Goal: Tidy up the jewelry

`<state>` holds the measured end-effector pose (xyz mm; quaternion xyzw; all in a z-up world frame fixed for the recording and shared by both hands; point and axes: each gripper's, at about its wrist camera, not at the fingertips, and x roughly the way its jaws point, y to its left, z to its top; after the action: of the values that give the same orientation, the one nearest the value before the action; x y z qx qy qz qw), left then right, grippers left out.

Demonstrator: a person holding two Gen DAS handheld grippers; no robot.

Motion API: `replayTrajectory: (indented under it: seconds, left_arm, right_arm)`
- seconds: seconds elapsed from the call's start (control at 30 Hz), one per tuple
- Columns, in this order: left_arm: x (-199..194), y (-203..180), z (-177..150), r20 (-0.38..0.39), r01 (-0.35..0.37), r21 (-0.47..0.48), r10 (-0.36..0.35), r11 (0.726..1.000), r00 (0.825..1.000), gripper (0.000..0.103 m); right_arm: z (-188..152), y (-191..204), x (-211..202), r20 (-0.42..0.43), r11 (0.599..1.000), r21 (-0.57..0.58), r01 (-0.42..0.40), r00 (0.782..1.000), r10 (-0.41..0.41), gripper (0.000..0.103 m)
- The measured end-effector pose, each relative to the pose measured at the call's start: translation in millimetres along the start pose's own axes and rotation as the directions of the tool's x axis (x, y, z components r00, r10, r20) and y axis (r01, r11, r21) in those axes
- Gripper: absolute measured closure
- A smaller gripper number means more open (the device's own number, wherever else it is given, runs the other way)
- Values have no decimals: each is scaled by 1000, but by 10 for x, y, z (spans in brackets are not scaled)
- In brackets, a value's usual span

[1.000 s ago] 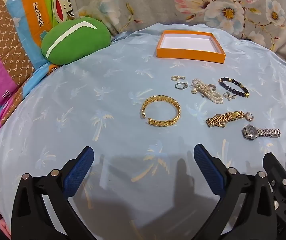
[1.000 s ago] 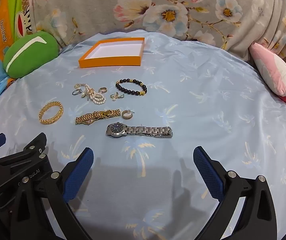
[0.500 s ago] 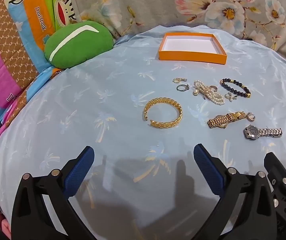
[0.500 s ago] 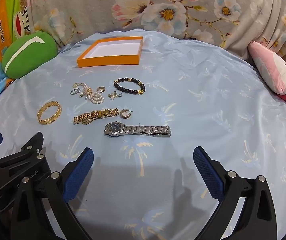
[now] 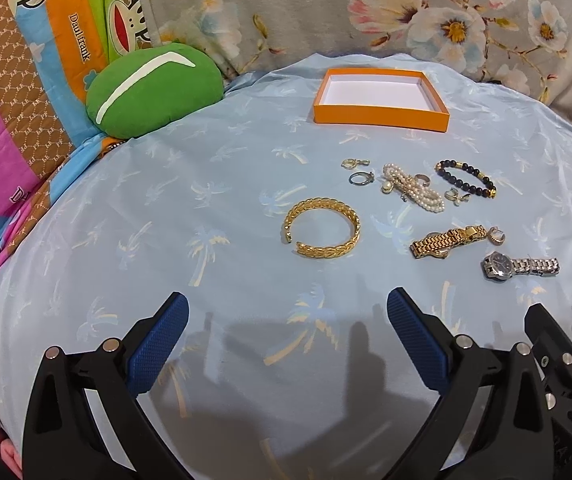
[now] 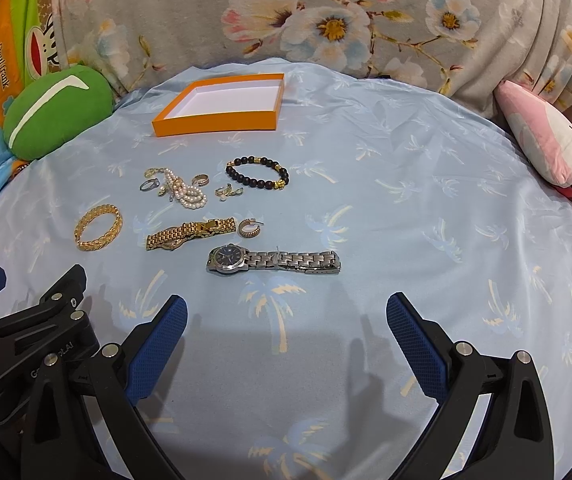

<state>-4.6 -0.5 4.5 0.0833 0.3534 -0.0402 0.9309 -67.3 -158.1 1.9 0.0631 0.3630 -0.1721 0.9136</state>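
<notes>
An empty orange box (image 5: 379, 100) (image 6: 222, 106) with a white inside sits at the back of the blue cloth. In front of it lie a gold bangle (image 5: 321, 233) (image 6: 98, 227), a pearl piece (image 5: 413, 192) (image 6: 185, 191), a black bead bracelet (image 5: 465, 178) (image 6: 257, 172), a gold watch (image 5: 447, 240) (image 6: 190, 234), a silver watch (image 5: 519, 266) (image 6: 274, 260) and several small rings and earrings. My left gripper (image 5: 287, 334) is open and empty, short of the bangle. My right gripper (image 6: 286, 334) is open and empty, just short of the silver watch.
A green cushion (image 5: 154, 88) (image 6: 56, 114) lies at the back left. A pink cushion (image 6: 549, 148) lies at the right edge. Floral fabric (image 6: 325, 20) rises behind the blue cloth (image 6: 405, 208). The left gripper's body (image 6: 26, 328) shows at the right wrist view's lower left.
Both grippers have drawn back and risen slightly, so the box and jewelry sit a little lower and farther in view. Nothing on the cloth has moved.
</notes>
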Motion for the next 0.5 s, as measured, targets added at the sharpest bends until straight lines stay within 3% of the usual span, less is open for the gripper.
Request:
replayTrajectory:
  seconds: [0.5]
  left_arm:
    - [0, -23, 3, 0, 6, 0, -6, 1000, 1000, 6]
  right_arm:
    - [-2, -17, 4, 1, 1000, 2, -2, 1000, 2, 5]
